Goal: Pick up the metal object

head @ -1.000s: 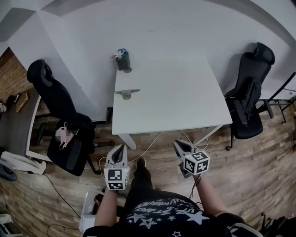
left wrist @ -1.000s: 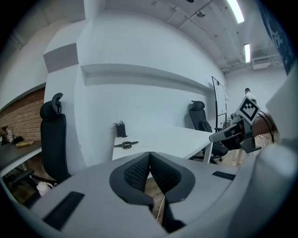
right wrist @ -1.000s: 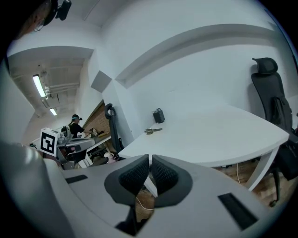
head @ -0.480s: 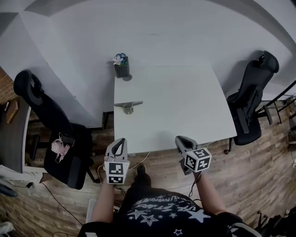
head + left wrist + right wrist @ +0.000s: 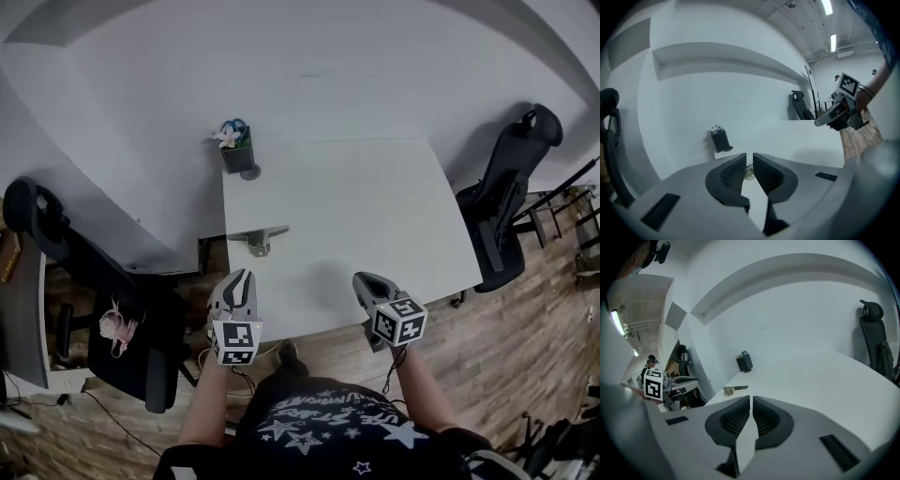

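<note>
The metal object [image 5: 256,239], a small silvery piece with a flat bar, lies near the left edge of the white table [image 5: 375,216]. The right gripper view shows it as the metal object [image 5: 733,389], ahead and left of the jaws. My left gripper [image 5: 242,278] hovers at the table's near edge, a little short of the object, shut with nothing in it. In the left gripper view the left gripper [image 5: 749,158] hides most of the object. My right gripper [image 5: 361,279] is level with it further right, also shut and empty, as the right gripper [image 5: 751,400] shows.
A dark pen holder [image 5: 234,152] with small items stands at the table's far left corner. Black office chairs stand to the right [image 5: 506,197] and left [image 5: 103,281] of the table. A white wall runs behind it. Wooden floor and cables lie below.
The view has moved forward toward the table. Both grippers, earlier over the floor short of it, now hover at its near edge. Their jaws stay shut.
</note>
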`<state>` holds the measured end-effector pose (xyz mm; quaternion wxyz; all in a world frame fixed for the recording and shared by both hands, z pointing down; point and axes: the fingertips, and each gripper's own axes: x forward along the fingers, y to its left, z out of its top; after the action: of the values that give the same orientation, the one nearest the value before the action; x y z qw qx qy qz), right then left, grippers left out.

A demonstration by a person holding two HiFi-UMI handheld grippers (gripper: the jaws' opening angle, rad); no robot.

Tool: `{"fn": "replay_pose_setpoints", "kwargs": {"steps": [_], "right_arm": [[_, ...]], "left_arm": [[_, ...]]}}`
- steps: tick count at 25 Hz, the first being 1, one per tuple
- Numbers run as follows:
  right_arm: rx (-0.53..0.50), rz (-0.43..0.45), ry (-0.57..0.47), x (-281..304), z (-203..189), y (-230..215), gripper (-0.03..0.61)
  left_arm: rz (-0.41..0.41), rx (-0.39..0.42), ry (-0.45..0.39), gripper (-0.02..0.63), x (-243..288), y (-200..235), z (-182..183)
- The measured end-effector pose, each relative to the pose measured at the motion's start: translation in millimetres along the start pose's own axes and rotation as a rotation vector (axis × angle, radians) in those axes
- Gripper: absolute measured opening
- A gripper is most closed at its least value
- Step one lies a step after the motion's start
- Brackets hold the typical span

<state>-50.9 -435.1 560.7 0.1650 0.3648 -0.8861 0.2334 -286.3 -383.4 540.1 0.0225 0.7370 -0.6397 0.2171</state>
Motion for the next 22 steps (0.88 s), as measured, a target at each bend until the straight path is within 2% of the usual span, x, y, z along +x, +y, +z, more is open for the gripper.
{"fn": "replay_pose_setpoints", "kwargs": {"steps": [1,3,7,10,18,22], "right_arm": [[0.004,-0.006,0.001,5,2,-1,0.051],[0.013,-0.017,0.002,15,6,-4,0.051],[0.020,-0.036,0.006,33,13,-8,0.051],[0.024,-0.048,0.012,41,14,-10,0.051],[0.055,-0.081,0.033,51,8,-13,0.051],[0.057,-0.094,0.046,53,2,-13,0.051]], "left_arm": [[-0.009,0.032,0.002,0.045,8,2,0],[-0.026,0.122,0.012,0.154,25,4,-3],[-0.034,0.355,0.043,0.183,55,8,-14],[-0.031,0.484,0.073,0.189,74,11,-25],[-0.128,0.669,0.131,0.195,111,6,-49],[-0.163,0.706,0.153,0.193,122,3,-57]]}}
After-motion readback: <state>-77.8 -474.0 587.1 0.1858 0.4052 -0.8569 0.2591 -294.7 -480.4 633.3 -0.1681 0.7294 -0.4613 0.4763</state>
